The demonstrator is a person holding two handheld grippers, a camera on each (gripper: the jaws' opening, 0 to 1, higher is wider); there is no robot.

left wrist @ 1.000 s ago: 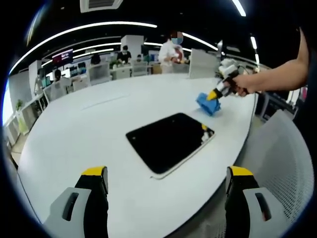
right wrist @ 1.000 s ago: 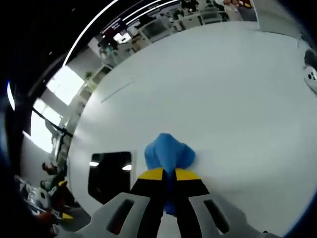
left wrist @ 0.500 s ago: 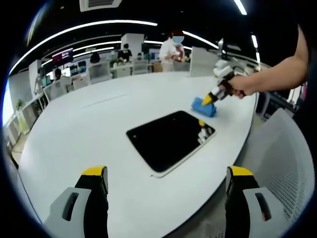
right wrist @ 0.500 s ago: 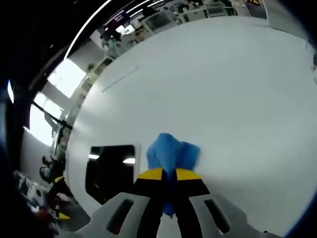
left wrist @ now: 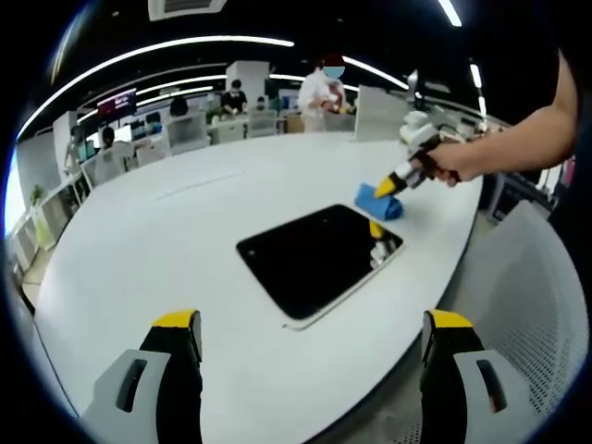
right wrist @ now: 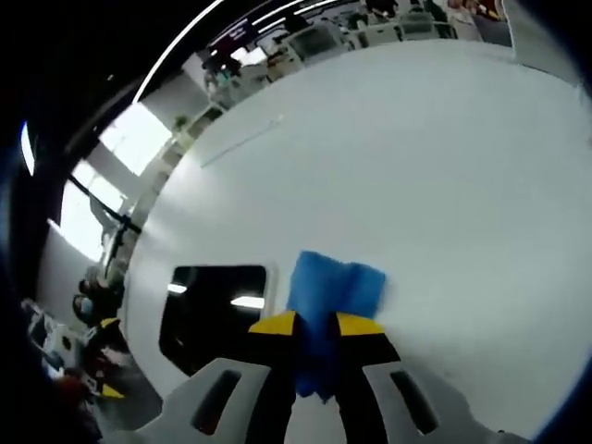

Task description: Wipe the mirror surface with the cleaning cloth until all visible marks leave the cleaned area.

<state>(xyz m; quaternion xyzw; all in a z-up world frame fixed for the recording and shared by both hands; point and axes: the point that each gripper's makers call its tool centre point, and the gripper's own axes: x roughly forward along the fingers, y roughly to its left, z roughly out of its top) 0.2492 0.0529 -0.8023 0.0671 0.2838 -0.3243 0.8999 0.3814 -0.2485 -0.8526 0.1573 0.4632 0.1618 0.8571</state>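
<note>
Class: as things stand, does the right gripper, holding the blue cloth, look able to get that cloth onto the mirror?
Probably yes. The right gripper holds the blue cloth beside the mirror, with bare table between.

The left gripper view is taken from low at the near edge of the white counter (left wrist: 166, 250), looking across it toward the office behind; its own left tongs (left wrist: 310, 328) rise wide apart at the bottom. The mirror (left wrist: 319, 259) is seen at middle distance, with the right tongs (left wrist: 387, 188) and blue cloth (left wrist: 379, 202) just beyond it. The right gripper view is taken from close above the counter (right wrist: 435, 176), tilted down along the right tongs (right wrist: 316, 324) over the cloth (right wrist: 331, 296). The mirror (right wrist: 217, 310), cloth and counter are shared by both views.
</note>
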